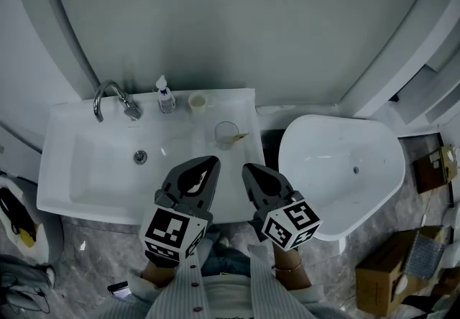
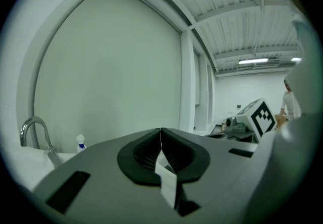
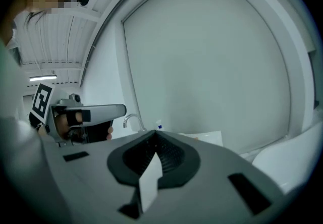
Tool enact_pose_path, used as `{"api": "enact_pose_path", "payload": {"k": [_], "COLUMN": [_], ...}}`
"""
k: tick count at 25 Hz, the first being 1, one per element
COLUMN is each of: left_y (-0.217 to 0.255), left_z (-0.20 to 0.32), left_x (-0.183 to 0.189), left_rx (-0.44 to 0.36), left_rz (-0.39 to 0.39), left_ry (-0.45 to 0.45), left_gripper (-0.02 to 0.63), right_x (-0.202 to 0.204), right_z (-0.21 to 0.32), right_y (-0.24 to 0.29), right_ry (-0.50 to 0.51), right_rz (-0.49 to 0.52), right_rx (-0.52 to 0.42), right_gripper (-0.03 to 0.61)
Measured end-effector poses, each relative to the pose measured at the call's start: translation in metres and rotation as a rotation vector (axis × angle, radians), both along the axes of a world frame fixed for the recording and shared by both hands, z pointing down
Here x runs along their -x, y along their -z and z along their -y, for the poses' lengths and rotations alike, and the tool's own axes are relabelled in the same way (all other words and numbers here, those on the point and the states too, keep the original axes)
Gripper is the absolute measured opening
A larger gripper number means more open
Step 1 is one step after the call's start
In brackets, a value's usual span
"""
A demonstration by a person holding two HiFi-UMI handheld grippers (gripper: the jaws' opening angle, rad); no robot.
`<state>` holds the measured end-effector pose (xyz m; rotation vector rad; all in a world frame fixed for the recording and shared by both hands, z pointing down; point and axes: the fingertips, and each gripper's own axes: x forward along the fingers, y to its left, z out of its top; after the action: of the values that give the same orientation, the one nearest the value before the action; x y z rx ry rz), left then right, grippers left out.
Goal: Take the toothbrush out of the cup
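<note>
In the head view a clear cup (image 1: pixel 226 133) stands on the right part of the white sink counter (image 1: pixel 215 195). A yellowish toothbrush (image 1: pixel 238 138) leans out over the cup's right rim. My left gripper (image 1: pixel 213 160) is shut and empty, its tip just short of the cup on the near side. My right gripper (image 1: pixel 246 167) is beside it, also shut and empty, slightly nearer to me than the cup. In the left gripper view the jaws (image 2: pixel 161 129) meet at the tip; in the right gripper view the jaws (image 3: pixel 154 131) are closed too. Neither gripper view shows the cup.
A chrome faucet (image 1: pixel 112 99), a small spray bottle (image 1: pixel 165 95) and a small cream cup (image 1: pixel 198 100) line the back of the sink, with the drain (image 1: pixel 140 156) in the basin. A white bowl-shaped fixture (image 1: pixel 345 167) stands to the right. Cardboard boxes (image 1: pixel 392 267) sit on the floor.
</note>
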<state>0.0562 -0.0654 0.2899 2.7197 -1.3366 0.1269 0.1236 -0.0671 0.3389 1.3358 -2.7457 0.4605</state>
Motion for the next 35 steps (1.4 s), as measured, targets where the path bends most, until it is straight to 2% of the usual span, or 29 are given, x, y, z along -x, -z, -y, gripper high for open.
{"api": "enact_pose_path", "payload": {"k": [18, 32, 35], "left_y": [-0.004, -0.024, -0.029], "left_z": [0.068, 0.085, 0.089], "left_x": [0.015, 0.015, 0.014], "left_rx": [-0.009, 0.026, 0.039], "left_rz": [-0.011, -0.003, -0.004], "left_ry": [-0.025, -0.063, -0.073], "left_gripper": [0.018, 0.018, 0.018], "right_x": [0.014, 0.009, 0.008], "right_z": [0.072, 0.083, 0.086], "right_y": [-0.001, -0.011, -0.014], "right_ry": [-0.023, -0.076, -0.085], "right_rz": [-0.016, 0.013, 0.022], "right_rx": [-0.006, -0.01, -0.008], "right_gripper": [0.012, 0.015, 0.041]}}
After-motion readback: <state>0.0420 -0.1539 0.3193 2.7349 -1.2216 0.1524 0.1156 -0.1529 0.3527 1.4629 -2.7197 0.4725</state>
